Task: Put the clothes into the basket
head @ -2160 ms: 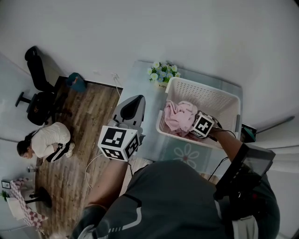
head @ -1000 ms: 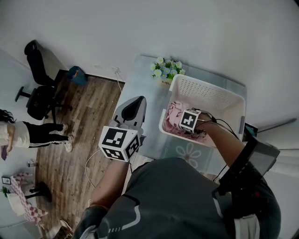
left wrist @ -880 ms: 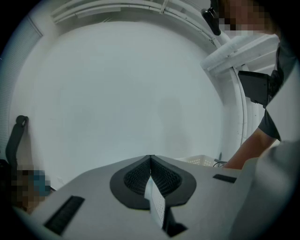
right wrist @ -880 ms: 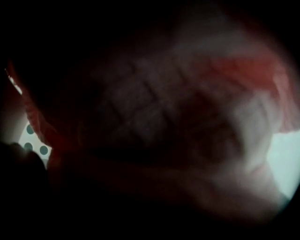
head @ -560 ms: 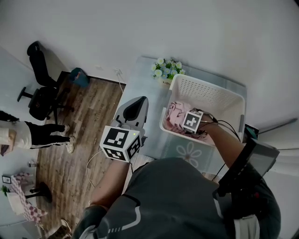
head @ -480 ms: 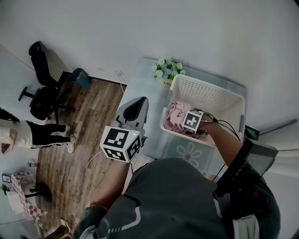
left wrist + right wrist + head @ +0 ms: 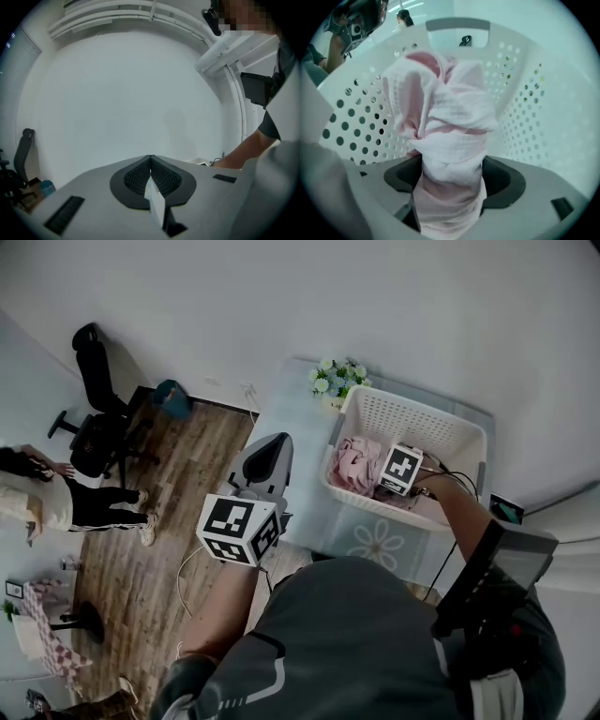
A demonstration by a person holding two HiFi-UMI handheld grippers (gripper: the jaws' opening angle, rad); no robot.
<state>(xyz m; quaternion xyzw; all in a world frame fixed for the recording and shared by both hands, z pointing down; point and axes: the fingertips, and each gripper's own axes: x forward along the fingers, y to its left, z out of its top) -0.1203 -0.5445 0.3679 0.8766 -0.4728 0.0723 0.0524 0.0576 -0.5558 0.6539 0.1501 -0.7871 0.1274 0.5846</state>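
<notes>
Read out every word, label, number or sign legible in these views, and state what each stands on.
No word or number is legible in any view.
Marker cubes: black-and-white square patterns only, no letters.
Flower pot: a faint dark mark, too small to read.
Mat: a flower drawing, no text.
</notes>
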